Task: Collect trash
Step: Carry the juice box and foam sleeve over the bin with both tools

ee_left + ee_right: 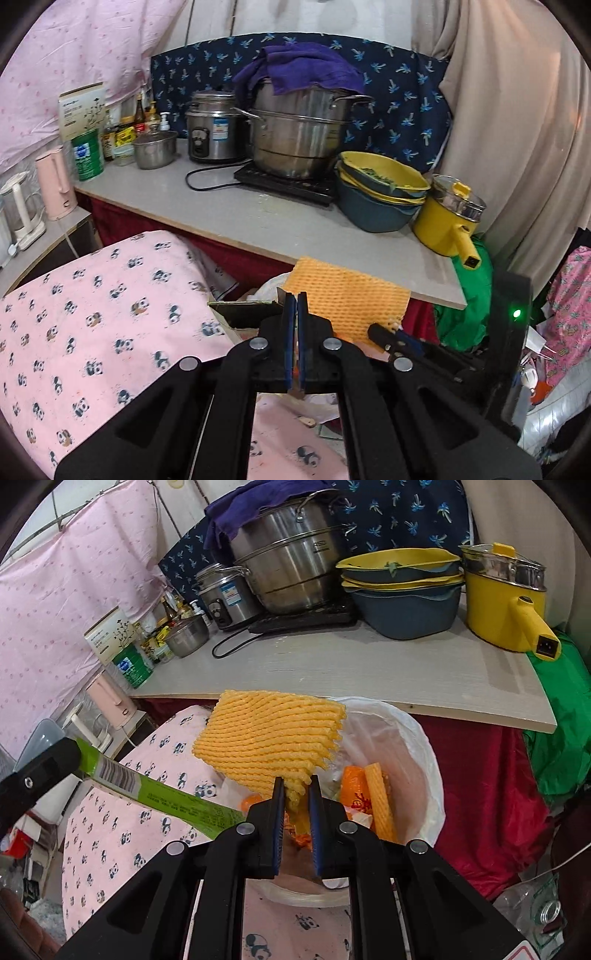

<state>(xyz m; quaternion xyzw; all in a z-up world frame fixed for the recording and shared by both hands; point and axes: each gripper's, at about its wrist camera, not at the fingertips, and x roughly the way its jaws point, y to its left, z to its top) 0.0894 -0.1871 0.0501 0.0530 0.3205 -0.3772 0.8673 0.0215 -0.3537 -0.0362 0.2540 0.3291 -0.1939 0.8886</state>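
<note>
Two views split the scene between them. Only the right wrist camera showed the trash bin (417, 738), a round pail lined with thin white plastic, sitting directly beyond and below the right gripper (297, 794). That gripper was clenched on the lower corner of a yellow foam net (269, 734), a soft ribbed mesh sheet standing up just ahead of its blue-padded fingers (316, 812) and over the near rim of the bin. Inside the bin lay one more strip of the same ribbed foam (380, 801) beside an orange wrapper (352, 790). To the left of that gripper, the same view caught a flat green carton (166, 797) with a barcode, pinched at its far end by the left gripper.

From the left wrist camera, the left gripper (296, 299) had its fingers pressed nearly together on the carton's thin edge (243, 304), seen end-on as dark cardboard. The foam net appeared to its right, held by the other gripper. Ahead, on the counter (258, 218), stood one large steel steamer pot (299, 133) and one yellow electric pot (448, 221).
</note>
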